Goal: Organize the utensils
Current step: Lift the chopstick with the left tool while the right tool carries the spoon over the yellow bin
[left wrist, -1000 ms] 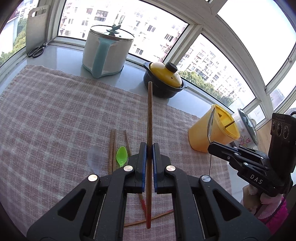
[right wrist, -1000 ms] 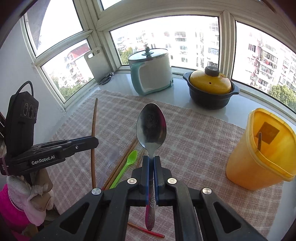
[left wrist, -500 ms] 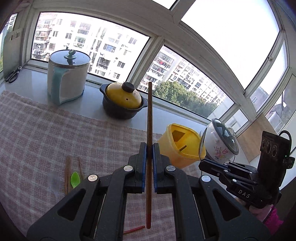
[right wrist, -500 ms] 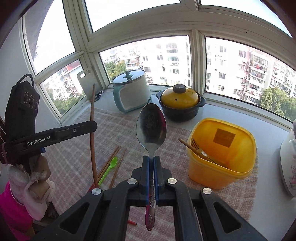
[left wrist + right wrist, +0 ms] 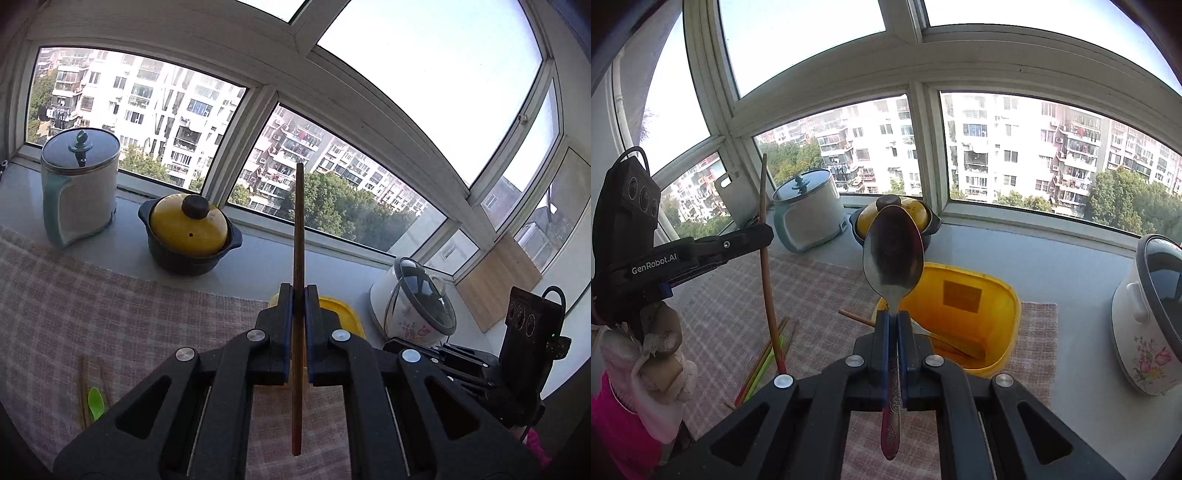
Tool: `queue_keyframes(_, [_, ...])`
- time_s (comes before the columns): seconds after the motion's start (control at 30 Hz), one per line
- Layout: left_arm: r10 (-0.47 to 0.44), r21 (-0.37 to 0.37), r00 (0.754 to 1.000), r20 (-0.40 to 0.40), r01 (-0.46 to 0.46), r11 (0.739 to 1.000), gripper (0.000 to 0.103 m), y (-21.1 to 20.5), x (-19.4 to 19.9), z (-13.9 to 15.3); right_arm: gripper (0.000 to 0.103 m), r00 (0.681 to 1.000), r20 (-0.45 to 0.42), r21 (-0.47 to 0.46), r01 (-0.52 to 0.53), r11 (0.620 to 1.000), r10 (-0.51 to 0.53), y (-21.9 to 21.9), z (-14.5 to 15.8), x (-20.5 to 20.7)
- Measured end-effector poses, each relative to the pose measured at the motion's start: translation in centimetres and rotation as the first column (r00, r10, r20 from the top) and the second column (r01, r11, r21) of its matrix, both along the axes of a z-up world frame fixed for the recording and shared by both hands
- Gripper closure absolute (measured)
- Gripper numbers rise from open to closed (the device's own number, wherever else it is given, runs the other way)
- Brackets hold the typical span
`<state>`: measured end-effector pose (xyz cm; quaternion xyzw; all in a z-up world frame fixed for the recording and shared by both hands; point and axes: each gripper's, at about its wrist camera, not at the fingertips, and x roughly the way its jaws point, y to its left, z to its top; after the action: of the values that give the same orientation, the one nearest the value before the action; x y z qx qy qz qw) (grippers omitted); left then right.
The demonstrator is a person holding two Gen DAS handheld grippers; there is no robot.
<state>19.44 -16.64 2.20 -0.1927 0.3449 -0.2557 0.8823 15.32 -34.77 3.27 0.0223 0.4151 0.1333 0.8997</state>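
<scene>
Sunlit windows curve behind a checked cloth [image 5: 827,288] on the sill. At frame centre in the right wrist view sits a yellow bin [image 5: 1001,332], apparently holding a fork. Right gripper [image 5: 893,325] clamps a metal spoon [image 5: 893,254] upright before it. Left gripper [image 5: 299,295] pinches a wooden chopstick [image 5: 298,221]. Lower left, loose chopsticks [image 5: 764,354] lie beside a green spoon [image 5: 96,402]
</scene>
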Motion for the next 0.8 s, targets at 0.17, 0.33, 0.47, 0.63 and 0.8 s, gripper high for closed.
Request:
queue_keyframes(0.17, [-0.005, -0.006, 1.0, 0.027, 0.005, 1.0, 0.099, -2.4, 1.7, 1.2, 0.102, 1.0, 0.016, 0.002, 0.013, 1.0, -0.013, -1.5, 0.7, 1.2])
queue_keyframes(0.33, [0.007, 0.018, 0.998, 0.056, -0.008, 1.0, 0.1, -4.5, 3.4, 1.9, 0.102, 1.0, 0.026, 0.0, 0.016, 1.0, -0.016, -2.6, 1.0, 2.6])
queue_keyframes(0.47, [0.016, 0.029, 0.998, 0.053, -0.017, 0.999, 0.1, -5.9, 4.9, 1.5, 0.102, 0.999, 0.03, 0.006, 0.022, 1.0, -0.022, -3.2, 0.7, 3.9])
queue_keyframes(0.63, [0.032, 0.064, 0.998, 0.05, -0.036, 0.997, 0.1, -7.0, 6.7, 0.6, 0.102, 0.999, 0.022, 0.02, 0.037, 0.999, -0.037, -4.2, 0.0, 5.7])
queue_keyframes(0.8, [0.044, 0.086, 0.999, 0.023, -0.046, 0.995, 0.1, -7.6, 7.8, -0.9, 0.102, 0.999, 0.01, 0.026, 0.048, 0.998, -0.049, -4.5, -1.0, 7.5])
